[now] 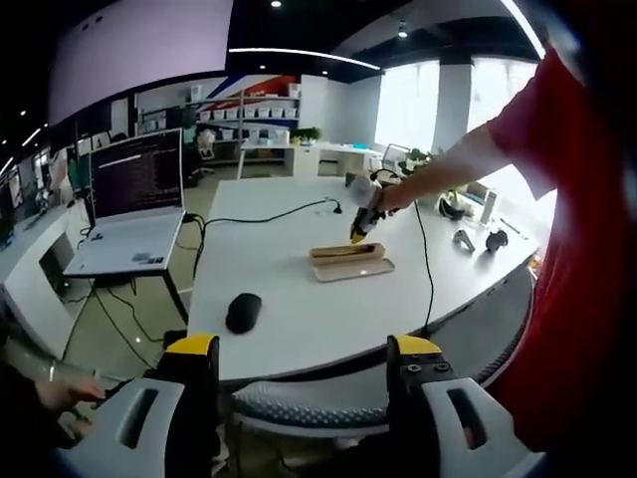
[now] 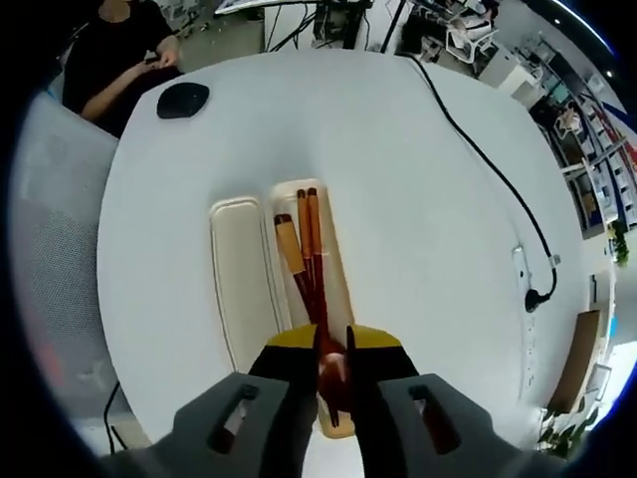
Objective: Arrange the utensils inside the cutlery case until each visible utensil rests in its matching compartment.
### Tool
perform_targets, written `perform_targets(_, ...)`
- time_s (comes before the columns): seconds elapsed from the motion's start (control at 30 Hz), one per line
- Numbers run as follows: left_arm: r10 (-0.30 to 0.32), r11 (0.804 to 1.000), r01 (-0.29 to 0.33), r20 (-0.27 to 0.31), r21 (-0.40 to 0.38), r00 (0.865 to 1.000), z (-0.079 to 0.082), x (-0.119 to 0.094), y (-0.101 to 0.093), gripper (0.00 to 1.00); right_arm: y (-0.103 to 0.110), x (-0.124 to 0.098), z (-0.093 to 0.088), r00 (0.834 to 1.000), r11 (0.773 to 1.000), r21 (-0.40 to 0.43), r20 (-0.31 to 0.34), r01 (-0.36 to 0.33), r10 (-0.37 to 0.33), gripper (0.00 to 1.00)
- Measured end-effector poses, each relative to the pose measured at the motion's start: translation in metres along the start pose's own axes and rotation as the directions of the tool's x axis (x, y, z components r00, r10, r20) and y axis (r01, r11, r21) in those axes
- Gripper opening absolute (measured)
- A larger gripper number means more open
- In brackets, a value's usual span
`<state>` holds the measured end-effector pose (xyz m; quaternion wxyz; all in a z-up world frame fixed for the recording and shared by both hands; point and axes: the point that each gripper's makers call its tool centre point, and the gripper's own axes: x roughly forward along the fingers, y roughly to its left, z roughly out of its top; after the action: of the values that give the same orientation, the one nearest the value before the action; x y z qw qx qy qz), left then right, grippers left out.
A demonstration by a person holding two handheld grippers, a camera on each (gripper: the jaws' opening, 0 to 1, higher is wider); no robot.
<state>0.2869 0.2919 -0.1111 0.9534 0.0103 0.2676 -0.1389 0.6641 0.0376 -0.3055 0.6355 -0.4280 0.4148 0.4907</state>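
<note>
The step in hand looks like the placing of a utensil into the cutlery case. In the right gripper view the right gripper hangs directly over the near end of the case, which lies open on the white tabletop with its lid just beside it on the left. Inside the case lie a pair of dark red chopsticks side by side, and beside them a third utensil with a pale wooden handle; whether it is a spoon or a fork cannot be told, since its working end is hidden under the gripper.

The right gripper's fingers are drawn close together, with only a narrow gap, and something reddish sits between them. It seems to be the near end of one of the utensils, pinched, though which one is not clear.

In the left gripper view the left gripper is held back off the table edge, its fingers spread wide and holding nothing; a computer mouse lies on the tabletop beyond it, well apart from the case.

The next move probably calls for lowering the pinched end flat into its groove, parallel to the others, then parting the fingers without dragging the neighbouring pieces.
</note>
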Motion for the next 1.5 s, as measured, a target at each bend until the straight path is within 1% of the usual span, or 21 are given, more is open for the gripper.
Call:
perform_targets(0.03, -0.002, 1.0, 0.002, 0.003, 0.002, 1.0, 0.001, 0.0, 0.0, 0.7, 0.0, -0.008, -0.002, 1.0, 1.0, 0.006, 0.003, 0.006, -0.006, 0.09)
perform_targets(0.1, -0.005, 1.0, 0.005, 0.004, 0.01, 1.0, 0.003, 0.002, -0.001, 0.7, -0.001, -0.011, -0.005, 1.0, 1.0, 0.006, 0.014, 0.015, -0.015, 0.09)
perform_targets(0.17, -0.012, 1.0, 0.012, 0.008, 0.013, 1.0, 0.004, 0.002, -0.002, 0.71, -0.002, -0.016, -0.001, 1.0, 1.0, 0.001, 0.019, 0.015, -0.015, 0.1)
perform_targets(0.23, -0.017, 1.0, 0.016, 0.008, 0.014, 1.0, 0.005, 0.003, -0.003, 0.71, -0.002, -0.022, -0.004, 0.999, 1.0, -0.005, 0.029, 0.027, -0.027, 0.11)
perform_targets(0.3, -0.02, 1.0, 0.02, 0.012, 0.021, 1.0, 0.006, 0.003, -0.004, 0.71, -0.001, -0.021, -0.003, 0.999, 1.0, -0.012, 0.038, 0.027, -0.027, 0.12)
perform_targets(0.37, -0.025, 1.0, 0.025, 0.014, 0.017, 1.0, 0.007, 0.003, -0.004, 0.71, -0.001, -0.025, 0.0, 0.998, 0.999, -0.022, 0.054, 0.035, -0.033, 0.15)
perform_targets(0.5, -0.027, 0.999, 0.027, 0.023, 0.018, 0.999, 0.01, 0.003, -0.004, 0.71, 0.01, -0.039, 0.007, 0.994, 0.999, -0.011, 0.095, 0.05, -0.048, 0.16)
perform_targets(0.57, -0.029, 0.999, 0.029, 0.026, 0.019, 0.999, 0.011, 0.003, -0.004, 0.71, 0.005, -0.042, 0.007, 0.992, 0.998, -0.004, 0.109, 0.063, -0.062, 0.16)
perform_targets(0.6, -0.031, 0.999, 0.031, 0.023, 0.017, 0.999, 0.01, 0.004, -0.004, 0.72, 0.009, -0.047, 0.008, 0.991, 0.998, 0.005, 0.117, 0.07, -0.071, 0.16)
perform_targets(0.7, -0.034, 0.999, 0.034, 0.023, 0.024, 0.999, 0.011, 0.004, -0.004, 0.72, 0.01, -0.055, 0.009, 0.986, 0.996, 0.009, 0.14, 0.093, -0.094, 0.18)
perform_targets(0.77, -0.037, 0.999, 0.036, 0.029, 0.017, 0.999, 0.012, 0.004, -0.004, 0.72, 0.013, -0.061, 0.008, 0.982, 0.995, 0.025, 0.159, 0.097, -0.1, 0.19)
perform_targets(0.83, -0.036, 0.999, 0.036, 0.041, 0.005, 0.999, 0.013, 0.004, -0.004, 0.73, 0.014, -0.066, 0.008, 0.975, 0.993, 0.041, 0.191, 0.11, -0.116, 0.19)
perform_targets(0.9, -0.038, 0.999, 0.038, 0.049, -0.004, 0.998, 0.014, 0.003, -0.004, 0.74, 0.018, -0.072, 0.007, 0.971, 0.992, 0.056, 0.203, 0.114, -0.123, 0.19)
perform_targets(0.97, -0.041, 0.999, 0.041, 0.054, -0.012, 0.998, 0.014, 0.003, -0.004, 0.74, 0.017, -0.075, 0.007, 0.966, 0.991, 0.073, 0.225, 0.116, -0.13, 0.19)
perform_targets(1.1, -0.059, 0.998, 0.061, 0.063, -0.032, 0.996, 0.014, 0.002, -0.006, 0.77, 0.027, -0.085, 0.011, 0.959, 0.989, 0.083, 0.246, 0.123, -0.14, 0.2)
perform_targets(1.17, -0.05, 0.999, 0.05, 0.054, -0.008, 0.997, 0.013, 0.003, -0.004, 0.77, 0.03, -0.089, 0.012, 0.957, 0.988, 0.09, 0.253, 0.124, -0.143, 0.21)
perform_targets(1.23, -0.05, 0.999, 0.051, 0.053, -0.011, 0.997, 0.013, 0.003, -0.004, 0.77, 0.035, -0.092, 0.014, 0.953, 0.988, 0.099, 0.268, 0.12, -0.142, 0.22)
perform_targets(1.3, -0.054, 0.998, 0.055, 0.062, -0.017, 0.997, 0.014, 0.004, -0.005, 0.77, 0.037, -0.094, 0.015, 0.948, 0.986, 0.119, 0.28, 0.118, -0.148, 0.24)
perform_targets(1.4, -0.056, 0.998, 0.057, 0.057, -0.017, 0.997, 0.012, 0.006, -0.005, 0.77, 0.043, -0.097, 0.012, 0.944, 0.982, 0.147, 0.292, 0.115, -0.154, 0.27)
perform_targets(1.5, -0.061, 0.998, 0.063, 0.061, -0.028, 0.996, 0.013, 0.008, -0.006, 0.77, 0.049, -0.1, 0.01, 0.935, 0.977, 0.182, 0.313, 0.112, -0.166, 0.28)
